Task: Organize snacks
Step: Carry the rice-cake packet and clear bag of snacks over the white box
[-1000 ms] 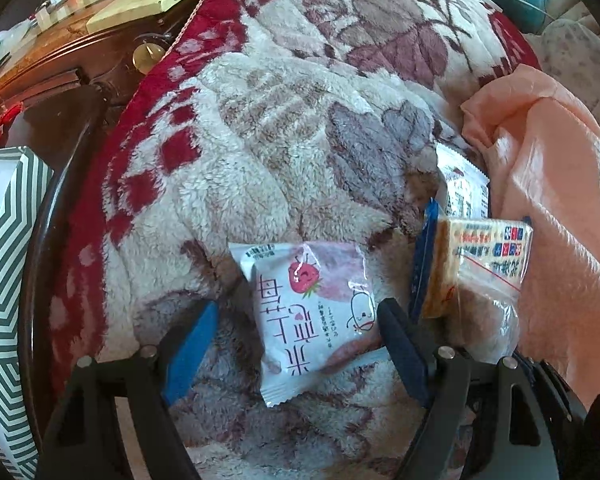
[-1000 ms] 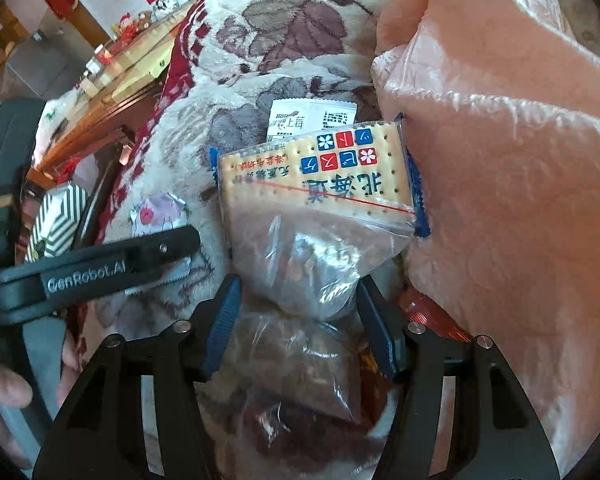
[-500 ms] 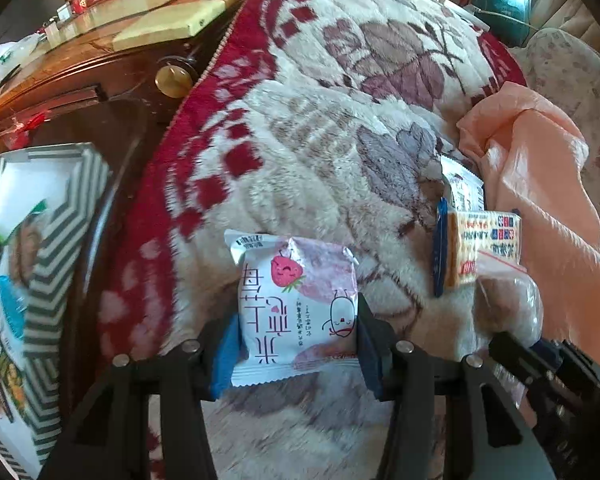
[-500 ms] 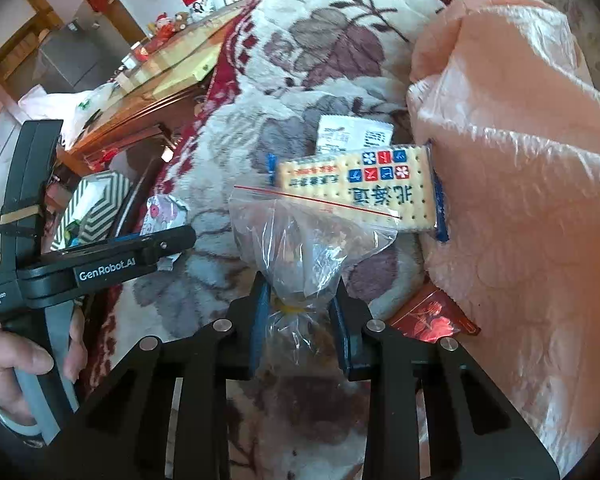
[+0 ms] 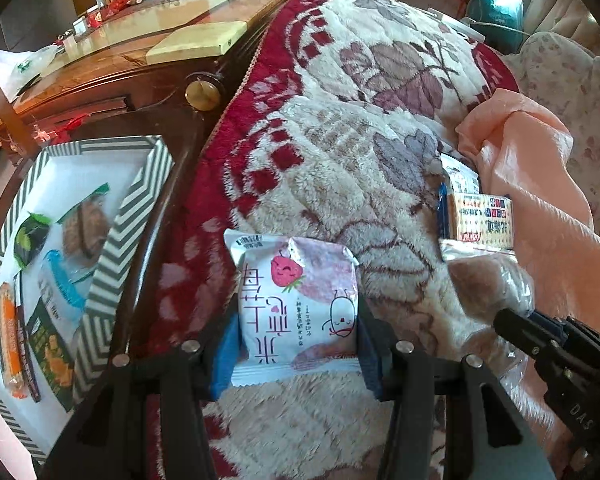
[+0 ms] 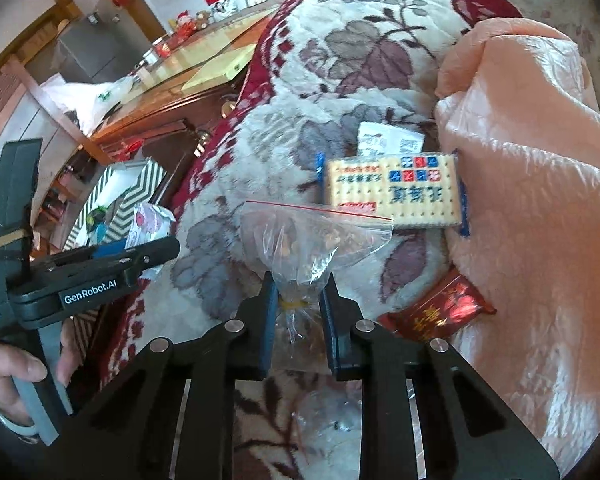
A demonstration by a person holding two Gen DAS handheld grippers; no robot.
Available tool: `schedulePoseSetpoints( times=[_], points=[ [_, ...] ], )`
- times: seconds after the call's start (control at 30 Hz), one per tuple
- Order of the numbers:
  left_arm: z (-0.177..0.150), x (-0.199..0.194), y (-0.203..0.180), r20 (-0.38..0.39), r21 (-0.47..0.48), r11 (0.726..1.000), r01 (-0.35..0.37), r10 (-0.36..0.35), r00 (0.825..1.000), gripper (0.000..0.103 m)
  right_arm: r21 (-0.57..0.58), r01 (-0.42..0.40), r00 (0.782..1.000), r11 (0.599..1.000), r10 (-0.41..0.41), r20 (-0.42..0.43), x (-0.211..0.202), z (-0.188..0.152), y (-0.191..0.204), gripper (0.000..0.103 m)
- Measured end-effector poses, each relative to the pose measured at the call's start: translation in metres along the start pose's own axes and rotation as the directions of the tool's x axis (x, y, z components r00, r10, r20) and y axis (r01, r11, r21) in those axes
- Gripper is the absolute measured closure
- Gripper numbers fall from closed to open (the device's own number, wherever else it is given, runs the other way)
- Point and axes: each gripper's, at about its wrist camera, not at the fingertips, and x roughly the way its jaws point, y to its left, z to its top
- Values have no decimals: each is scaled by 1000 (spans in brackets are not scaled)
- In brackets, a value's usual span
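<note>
My left gripper [image 5: 296, 344] is shut on a white and pink strawberry snack packet [image 5: 296, 300] and holds it above the floral blanket [image 5: 340, 120]. My right gripper [image 6: 298, 312] is shut on the neck of a clear zip bag of snacks [image 6: 308, 240], lifted off the blanket. The bag also shows in the left wrist view [image 5: 488, 280]. A cracker pack [image 6: 392, 188], a small white packet [image 6: 388, 140] and a red candy wrapper [image 6: 440, 312] lie on the blanket. A striped box [image 5: 112, 248] at the left holds several snacks.
A peach quilt [image 6: 532, 160] is heaped at the right. A dark wooden frame [image 5: 168, 208] runs between the blanket and the striped box. A wooden cabinet with a glass top [image 5: 148, 52] stands behind. The left gripper [image 6: 112, 264] shows at the left of the right wrist view.
Both grippers closed, the left on the strawberry packet and the right on the zip bag. Both have lifted and pulled back; the left view has swung toward the striped box.
</note>
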Motion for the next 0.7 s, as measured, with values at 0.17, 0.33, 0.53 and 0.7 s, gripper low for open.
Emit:
schedulePoseSetpoints(
  times=[0.17, 0.33, 0.53, 0.7],
  points=[
    [-6, -10, 9, 19, -6, 1000, -15, 15, 1000, 49, -26, -10, 1000, 1000, 9, -4, -3, -5, 15, 85],
    [-11, -21, 22, 45, -14, 999, -36, 36, 998, 49, -51, -25, 1000, 998, 25, 3, -7, -3, 31, 85],
    [-17, -33, 37, 65, -26, 998, -52, 53, 996, 49, -80, -37, 999, 996, 38, 4, -8, -2, 53, 85],
    [-22, -40, 50, 76, -44, 997, -60, 63, 995, 49, -111, -45, 999, 993, 45, 3, -8, -1, 71, 85]
  ],
)
